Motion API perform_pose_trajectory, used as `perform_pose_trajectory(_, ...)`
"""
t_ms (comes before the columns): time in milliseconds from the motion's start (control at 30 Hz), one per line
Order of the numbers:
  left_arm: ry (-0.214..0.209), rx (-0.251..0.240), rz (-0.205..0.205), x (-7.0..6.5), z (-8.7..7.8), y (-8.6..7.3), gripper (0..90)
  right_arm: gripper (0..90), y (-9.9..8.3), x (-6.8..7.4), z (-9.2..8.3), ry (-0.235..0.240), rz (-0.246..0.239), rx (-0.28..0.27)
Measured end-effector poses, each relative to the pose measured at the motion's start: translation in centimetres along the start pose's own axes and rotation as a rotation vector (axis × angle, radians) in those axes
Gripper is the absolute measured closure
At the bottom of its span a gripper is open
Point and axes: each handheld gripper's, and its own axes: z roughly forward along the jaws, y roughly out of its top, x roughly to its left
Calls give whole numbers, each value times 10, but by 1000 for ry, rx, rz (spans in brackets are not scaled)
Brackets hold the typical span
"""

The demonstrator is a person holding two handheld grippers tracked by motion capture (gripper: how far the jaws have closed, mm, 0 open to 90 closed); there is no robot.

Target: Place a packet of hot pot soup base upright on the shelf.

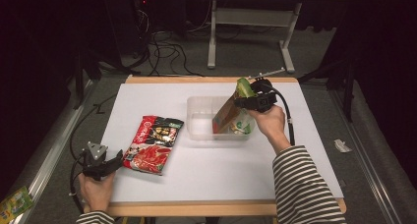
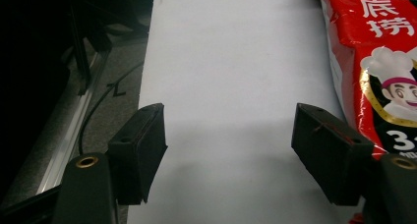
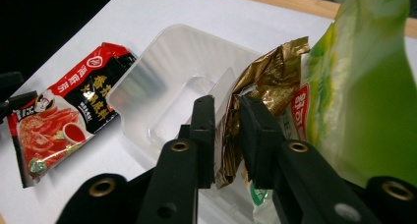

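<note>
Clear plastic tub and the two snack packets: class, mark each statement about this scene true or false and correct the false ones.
1. The right gripper has the edge of a green and gold packet between its jaws. True.
2. That packet lies flat on the white table. False: it stands tilted, its lower end inside the clear tub.
3. The red packet sits inside the tub. False: it lies on the table to the tub's left.
4. The left gripper is open with nothing between its jaws. True.
5. The left gripper holds the red packet. False: the packet lies beside one jaw.
</note>
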Motion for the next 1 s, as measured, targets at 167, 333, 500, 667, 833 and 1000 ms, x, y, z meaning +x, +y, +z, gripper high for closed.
perform_pose_trajectory(167, 0, 0, -1, 0, 0, 0, 293, 703, -3, 1, -11, -15, -30, -40)
perform_pose_trajectory(333, -1, 2, -1, 0, 0, 0, 293, 655, -8, 4, -27, -34, -63, -88)
perform_pose_trajectory(500, -3, 8, -1, 1, 0, 0, 293, 625, -18, 4, -38, -54, -81, -132)
perform_pose_trajectory(667, -5, 12, 0, 1, 1, 1, 293, 593, -30, 5, -52, -84, -114, -145)
perform_pose_trajectory(833, -7, 14, 1, 1, 1, 1, 295, 566, -51, 5, -67, -106, -136, -171)
perform_pose_trajectory(1000, -19, 19, 1, 2, 1, 1, 299, 549, -83, -4, -75, -143, -121, -177)
